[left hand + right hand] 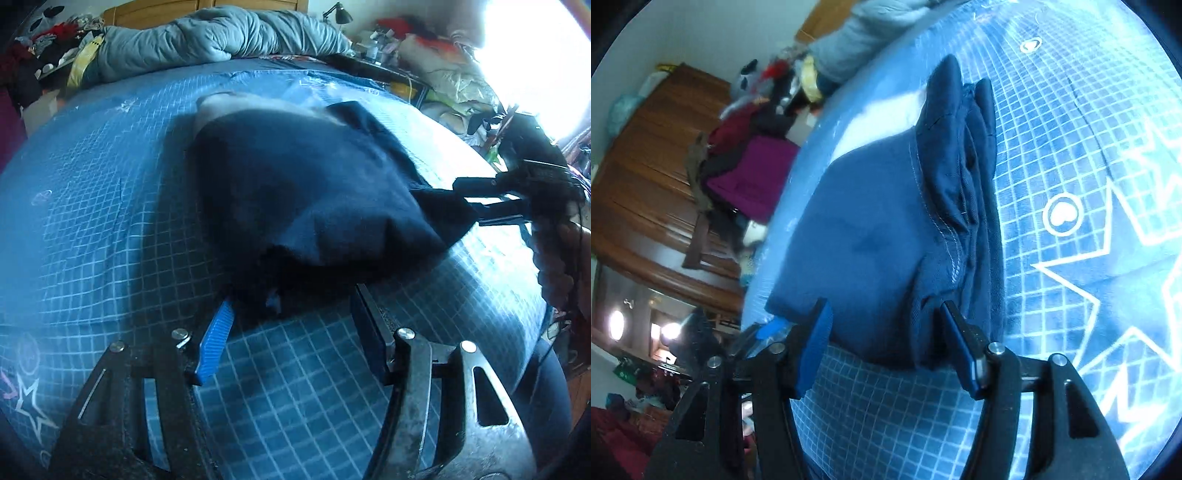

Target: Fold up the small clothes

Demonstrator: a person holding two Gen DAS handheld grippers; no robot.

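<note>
A dark navy garment lies bunched on the blue grid-patterned bedsheet. My left gripper is open, its fingers on either side of the garment's near edge. In the left wrist view my right gripper sits at the garment's right corner, fingers a little apart with cloth between them. In the right wrist view the right gripper is open around the folded navy garment, whose stitched hem and layered folds face right. A pale patch of fabric shows at the garment's far end.
A grey-blue quilt is heaped at the head of the bed. Cluttered piles of clothes and bags stand at the right by a bright window. A wooden wardrobe and a purple bag stand beside the bed.
</note>
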